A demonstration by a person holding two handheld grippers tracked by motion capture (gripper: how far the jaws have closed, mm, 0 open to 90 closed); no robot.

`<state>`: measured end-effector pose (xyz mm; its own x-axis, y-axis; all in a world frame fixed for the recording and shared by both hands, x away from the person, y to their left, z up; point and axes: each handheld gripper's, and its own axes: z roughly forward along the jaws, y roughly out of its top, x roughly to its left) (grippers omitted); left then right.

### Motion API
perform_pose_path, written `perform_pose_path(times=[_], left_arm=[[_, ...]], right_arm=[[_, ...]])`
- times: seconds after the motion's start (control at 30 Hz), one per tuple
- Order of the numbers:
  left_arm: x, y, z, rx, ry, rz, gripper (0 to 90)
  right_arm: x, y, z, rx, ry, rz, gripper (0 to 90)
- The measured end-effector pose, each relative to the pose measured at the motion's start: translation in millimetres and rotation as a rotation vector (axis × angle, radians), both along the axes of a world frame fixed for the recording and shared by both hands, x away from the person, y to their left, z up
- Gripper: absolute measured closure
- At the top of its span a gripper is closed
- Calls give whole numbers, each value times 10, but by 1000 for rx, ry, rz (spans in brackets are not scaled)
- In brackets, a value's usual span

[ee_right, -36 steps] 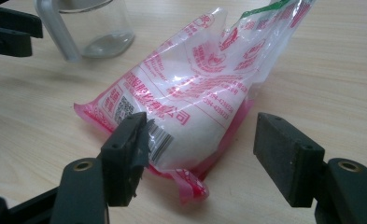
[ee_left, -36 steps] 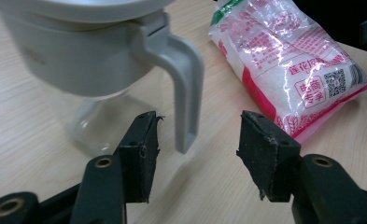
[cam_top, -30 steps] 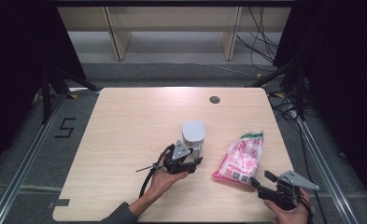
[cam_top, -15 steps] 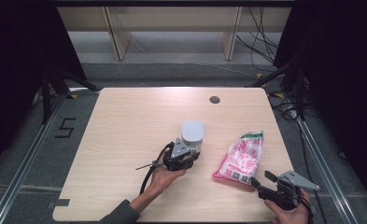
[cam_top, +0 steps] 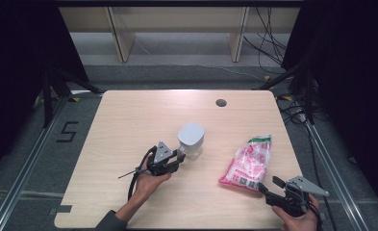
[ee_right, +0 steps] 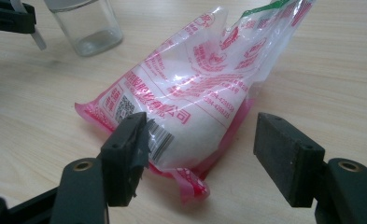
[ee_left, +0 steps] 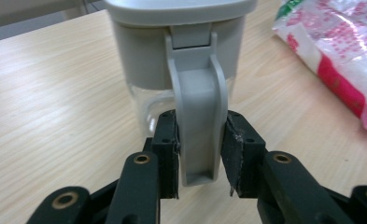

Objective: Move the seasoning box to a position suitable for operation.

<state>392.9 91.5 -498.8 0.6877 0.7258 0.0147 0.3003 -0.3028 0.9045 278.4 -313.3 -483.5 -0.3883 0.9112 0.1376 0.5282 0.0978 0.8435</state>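
A clear jar with a grey lid (cam_top: 191, 138) stands upright near the table's middle. Its grey handle (ee_left: 198, 107) hangs down the side, and my left gripper (ee_left: 199, 161) (cam_top: 177, 157) is shut on that handle, pads pressing both edges. A pink-and-white plastic bag of white grains (cam_top: 248, 162) (ee_right: 190, 98) lies on the table to the right. My right gripper (ee_right: 200, 149) (cam_top: 271, 188) stands open just in front of the bag's near corner, one jaw on each side of it, not touching. The jar (ee_right: 85, 25) is at the right gripper view's upper left.
The wooden table (cam_top: 129, 120) has a round cable hole (cam_top: 220, 102) at the back right. A floor marking "5" (cam_top: 66, 131) sits left of the table. Shelving legs and cables lie beyond the far edge. Bare tabletop spreads at the left and back.
The left gripper has edged forward and shut on the jar's handle. The right gripper and the bag have stayed where they were.
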Motion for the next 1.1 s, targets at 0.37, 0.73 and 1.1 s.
perform_pose_path(times=[0.37,0.73,1.1], left_arm=[[178,63,22,13,-42,83,675],[353,133,-1,0,-41,145,688],[269,266,20,6,11,61,693]], right_arm=[[4,2,-1,-3,9,7,362],[-19,30,4,24,42,-13,362],[2,-6,-6,-3,-4,3,362]])
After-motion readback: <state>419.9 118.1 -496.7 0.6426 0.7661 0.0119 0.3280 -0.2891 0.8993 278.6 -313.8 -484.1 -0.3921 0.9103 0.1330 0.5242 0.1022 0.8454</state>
